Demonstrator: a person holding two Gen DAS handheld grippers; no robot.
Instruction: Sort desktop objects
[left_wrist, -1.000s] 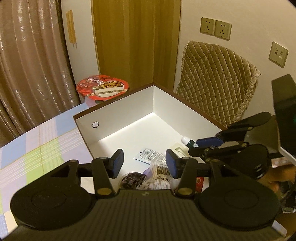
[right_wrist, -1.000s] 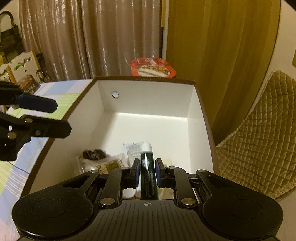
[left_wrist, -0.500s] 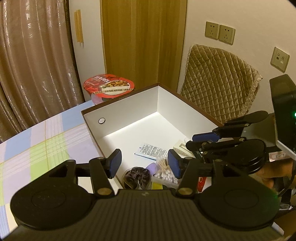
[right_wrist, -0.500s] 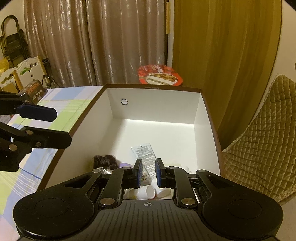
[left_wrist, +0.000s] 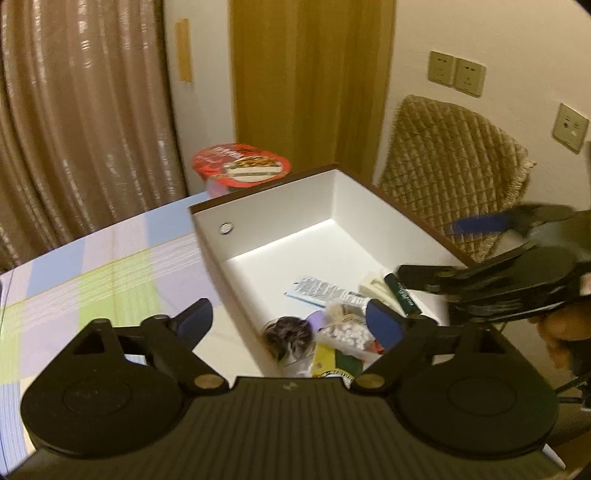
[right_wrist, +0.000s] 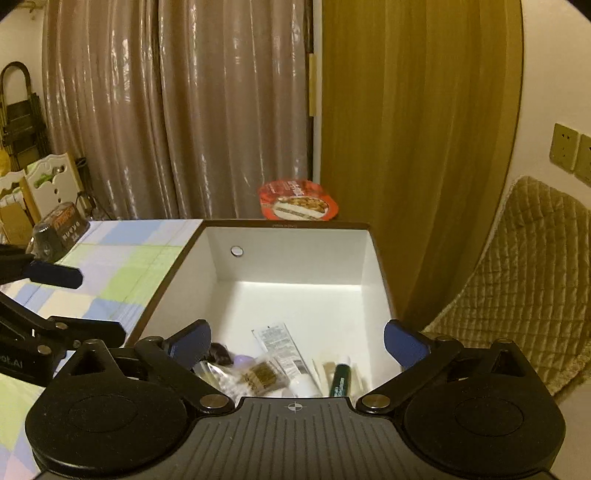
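Fingers of both grippers (left_wrist: 290, 321) (right_wrist: 297, 341) just spread, empty, above matte white rectangular box (right_wrist: 295, 242).

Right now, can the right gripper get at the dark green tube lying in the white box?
Probably yes: the right gripper is open above the box, the green tube lies uncovered just below it.

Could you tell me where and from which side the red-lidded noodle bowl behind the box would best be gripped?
Probably by its side wall just under the lid. The noodle bowl stands upright beyond the far wall of the box, its wide flat lid on top, so a level approach from the open tablecloth side seems best, gripper spanning the round body. Its lower half is hidden.
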